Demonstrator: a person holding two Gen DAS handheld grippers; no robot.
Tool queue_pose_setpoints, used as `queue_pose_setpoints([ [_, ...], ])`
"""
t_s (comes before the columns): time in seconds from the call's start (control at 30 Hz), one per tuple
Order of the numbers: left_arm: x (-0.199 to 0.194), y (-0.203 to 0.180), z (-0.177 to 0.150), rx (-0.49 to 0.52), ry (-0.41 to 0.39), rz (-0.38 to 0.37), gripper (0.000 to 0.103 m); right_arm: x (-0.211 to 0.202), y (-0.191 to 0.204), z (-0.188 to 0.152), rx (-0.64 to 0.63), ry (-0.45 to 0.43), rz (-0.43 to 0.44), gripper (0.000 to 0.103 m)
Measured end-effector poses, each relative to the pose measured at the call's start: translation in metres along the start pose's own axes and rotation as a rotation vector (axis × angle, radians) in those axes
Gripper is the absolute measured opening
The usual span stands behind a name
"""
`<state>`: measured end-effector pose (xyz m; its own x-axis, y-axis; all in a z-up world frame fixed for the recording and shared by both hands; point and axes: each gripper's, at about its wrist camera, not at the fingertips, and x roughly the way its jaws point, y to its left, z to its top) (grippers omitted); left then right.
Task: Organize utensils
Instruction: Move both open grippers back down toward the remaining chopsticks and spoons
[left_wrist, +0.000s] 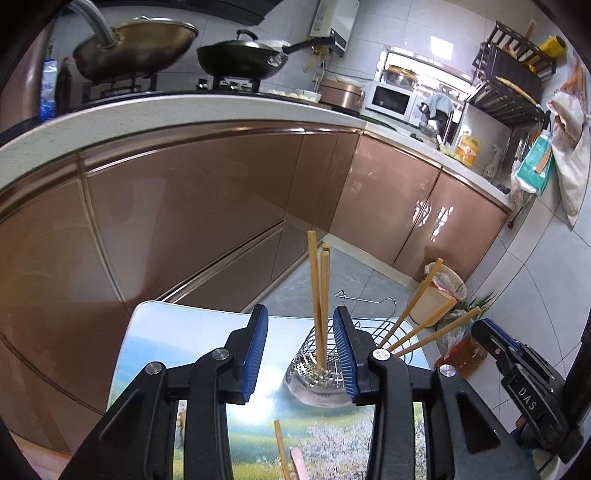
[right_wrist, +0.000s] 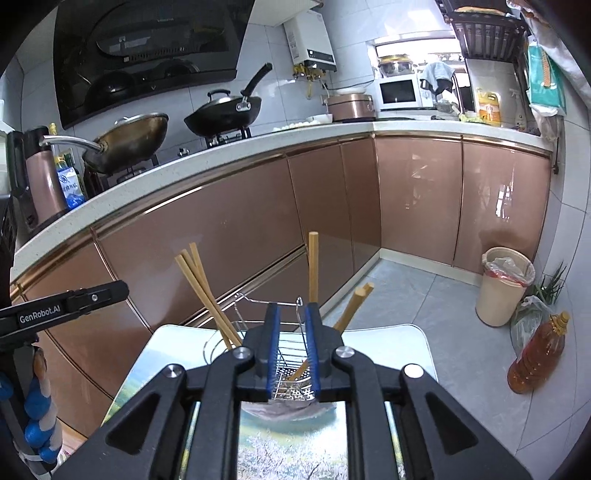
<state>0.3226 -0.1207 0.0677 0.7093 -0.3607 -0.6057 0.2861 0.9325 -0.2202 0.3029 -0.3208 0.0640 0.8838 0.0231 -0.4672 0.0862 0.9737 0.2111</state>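
Standing upright in a wire utensil holder (left_wrist: 321, 354), tan bamboo chopsticks (left_wrist: 319, 295) splay apart; left gripper (left_wrist: 301, 354) released, right gripper (right_wrist: 291, 354) slightly parted, empty.

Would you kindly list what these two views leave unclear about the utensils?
- Left wrist view: the wooden chopstick and pink utensil on the table are cut off by the bottom edge.
- Right wrist view: the right gripper hides most of the wire utensil holder.

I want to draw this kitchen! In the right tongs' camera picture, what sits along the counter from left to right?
Pink flask → brass-coloured wok → black wok → brown rice cooker → white microwave → yellow oil jug.
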Motion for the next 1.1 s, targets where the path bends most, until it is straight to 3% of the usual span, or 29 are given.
queue_pose_setpoints([
  [0.33, -0.062, 0.013, -0.006, -0.013, -0.051, 0.027, 0.046, -0.056, 0.015, 0.002, -0.033, -0.026, 0.009, 0.014],
  [0.57, -0.101, 0.022, -0.026, -0.019, -0.072, 0.046, 0.055, -0.094, 0.025, -0.011, -0.047, -0.022, 0.007, 0.014],
  [1.1, -0.167, 0.056, -0.083, -0.05, -0.075, 0.096, 0.056, -0.159, 0.038, -0.062, -0.049, 0.002, 0.005, 0.014],
])
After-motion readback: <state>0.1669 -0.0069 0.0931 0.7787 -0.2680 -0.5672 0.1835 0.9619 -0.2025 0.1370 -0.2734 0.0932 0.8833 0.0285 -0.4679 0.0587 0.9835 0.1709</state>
